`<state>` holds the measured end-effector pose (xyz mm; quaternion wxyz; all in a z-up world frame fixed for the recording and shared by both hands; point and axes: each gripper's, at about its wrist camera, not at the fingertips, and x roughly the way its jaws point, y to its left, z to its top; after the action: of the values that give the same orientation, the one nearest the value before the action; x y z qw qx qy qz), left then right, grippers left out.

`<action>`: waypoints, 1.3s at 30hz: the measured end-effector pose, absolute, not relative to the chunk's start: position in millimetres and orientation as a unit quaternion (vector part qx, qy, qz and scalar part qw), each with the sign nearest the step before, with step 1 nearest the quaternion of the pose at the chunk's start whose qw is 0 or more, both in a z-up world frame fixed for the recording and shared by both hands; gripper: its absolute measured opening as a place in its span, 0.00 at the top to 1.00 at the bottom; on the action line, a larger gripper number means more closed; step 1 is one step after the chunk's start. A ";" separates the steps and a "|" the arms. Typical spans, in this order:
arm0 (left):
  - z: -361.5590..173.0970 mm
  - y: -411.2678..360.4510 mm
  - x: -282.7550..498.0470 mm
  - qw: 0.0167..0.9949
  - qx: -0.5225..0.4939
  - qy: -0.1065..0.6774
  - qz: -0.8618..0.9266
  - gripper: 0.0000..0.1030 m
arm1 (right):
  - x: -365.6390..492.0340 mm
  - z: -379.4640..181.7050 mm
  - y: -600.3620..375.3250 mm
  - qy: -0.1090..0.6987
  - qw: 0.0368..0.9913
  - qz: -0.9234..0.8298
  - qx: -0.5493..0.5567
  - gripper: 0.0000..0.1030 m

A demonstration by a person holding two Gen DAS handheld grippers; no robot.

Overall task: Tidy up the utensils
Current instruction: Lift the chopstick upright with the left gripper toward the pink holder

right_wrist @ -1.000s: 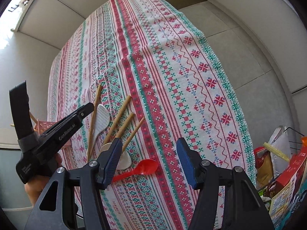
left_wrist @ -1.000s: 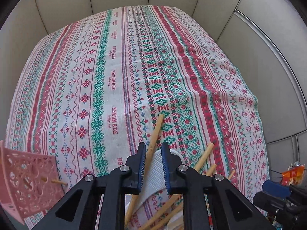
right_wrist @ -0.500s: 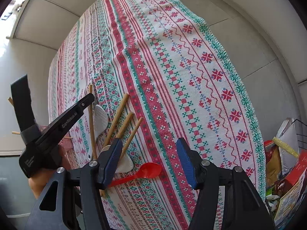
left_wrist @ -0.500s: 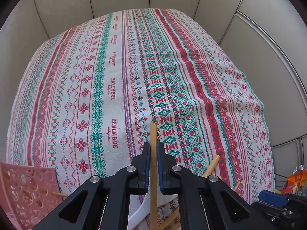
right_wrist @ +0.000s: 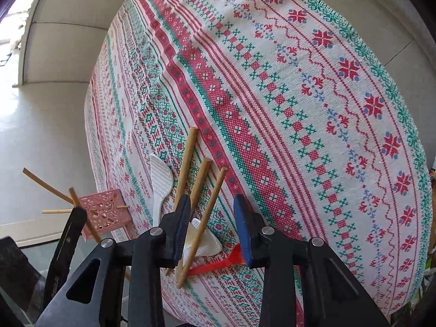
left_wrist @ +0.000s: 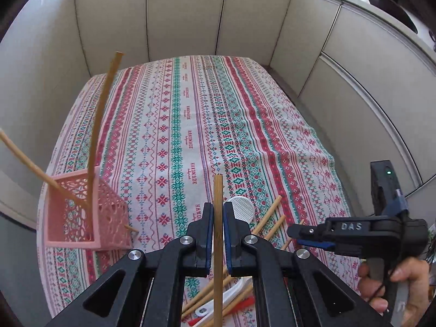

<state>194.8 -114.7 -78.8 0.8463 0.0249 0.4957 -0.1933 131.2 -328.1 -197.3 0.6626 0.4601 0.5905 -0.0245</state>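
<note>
Patterned tablecloth [left_wrist: 190,125] over the whole table, unchanged. Pink basket [left_wrist: 84,212] near the left front corner, already holding two sticks that lean out of its open top, with a third poking through its lattice wall. Right of the basket, a loose pile: wooden sticks [right_wrist: 188,163], white rice paddle [right_wrist: 160,179], a second white spoon [right_wrist: 207,242], red spoon [right_wrist: 218,264]. Changed since a second ago: left gripper [left_wrist: 218,218], then straddling a stick flat on the cloth, now clamped on that stick [left_wrist: 218,245] and raised clear of the pile, stick upright between the pads. Means one more stick picked and ready for the move left to the basket. Right gripper [right_wrist: 212,229], lower than before, now over the pile right of the basket, jaws half-wide and closing around a thin stick [right_wrist: 201,226], pads not yet pressing. Likely a second pick under way; paddle and spoons still unsorted.
</note>
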 end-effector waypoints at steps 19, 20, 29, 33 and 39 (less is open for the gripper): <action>-40.2 -30.0 164.0 0.882 -0.056 0.434 -0.178 0.93 | 106.2 -155.4 -328.4 0.548 0.721 0.017 0.424 0.95; -37.1 -26.4 162.3 0.885 -0.058 0.427 -0.177 0.93 | 103.1 -145.4 -325.5 0.542 0.731 0.017 0.414 0.95; 3.9 18.2 148.5 0.924 -0.108 0.332 -0.153 0.93 | 76.2 -65.8 -298.8 0.466 0.808 0.022 0.360 0.95; 17.2 42.8 144.3 0.938 -0.145 0.285 -0.134 0.93 | 78.4 -38.0 -278.0 0.432 0.837 0.020 0.335 0.95; 22.9 70.3 152.0 0.945 -0.184 0.245 -0.111 0.93 | 83.5 -15.4 -248.1 0.403 0.863 0.031 0.304 0.95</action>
<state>152.0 70.3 22.9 0.9455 -0.1843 0.2446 -0.1107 83.5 -248.1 -15.4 0.8626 0.3042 0.4030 0.0315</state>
